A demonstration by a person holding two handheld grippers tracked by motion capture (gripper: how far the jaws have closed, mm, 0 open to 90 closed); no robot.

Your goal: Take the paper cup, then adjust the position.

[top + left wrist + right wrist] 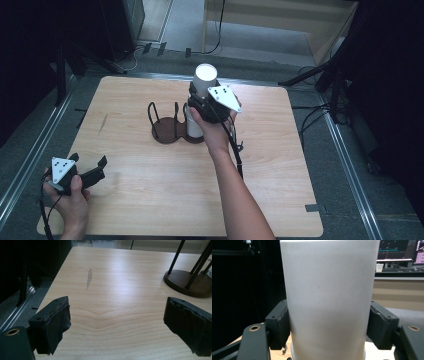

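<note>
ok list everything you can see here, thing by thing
white cylinder: 1, white, upright over the right half of the holder, clamped between the right gripper's jaws
holder: 1, dark brown base with thin black upright rods, middle of the table
table: 1, light wood with a pale smear near its left edge, set on a grey floor
cables: several, black, on the floor behind and to the right of the table
monitors: lit screens, in the background of the right gripper view
left gripper: 1, black, jaws apart, low at the near left corner of the table
right gripper: 1, black, shut on the white cylinder
</note>
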